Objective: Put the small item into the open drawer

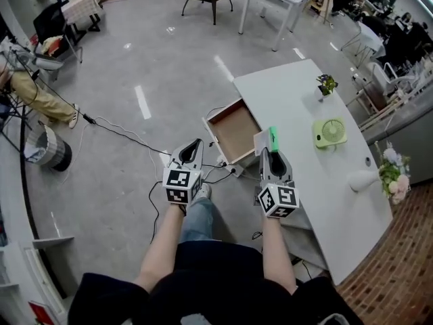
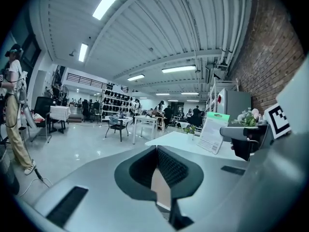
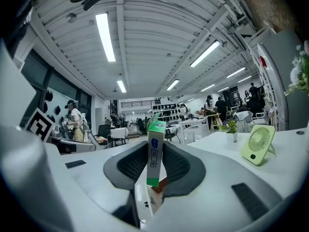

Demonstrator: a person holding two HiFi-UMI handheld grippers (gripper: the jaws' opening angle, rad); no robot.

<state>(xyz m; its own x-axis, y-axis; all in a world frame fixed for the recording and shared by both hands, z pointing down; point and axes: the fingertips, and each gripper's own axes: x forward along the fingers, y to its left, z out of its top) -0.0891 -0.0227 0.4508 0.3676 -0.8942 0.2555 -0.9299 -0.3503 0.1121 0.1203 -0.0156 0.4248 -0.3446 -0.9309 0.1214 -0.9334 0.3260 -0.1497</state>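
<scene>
The open drawer (image 1: 233, 133), pulled out from the left edge of the smooth white table (image 1: 298, 107), shows a bare brown wooden bottom inside pale walls. The right gripper (image 1: 271, 154) presses its ribbed dark pads on the flat sides of the small box (image 3: 155, 153), a slim upright white carton with a green cap. The box is held just right of the drawer's near corner. The left gripper (image 2: 156, 151), jaws together and empty, hangs left of the drawer. A round green fan (image 1: 330, 133) stands farther right.
</scene>
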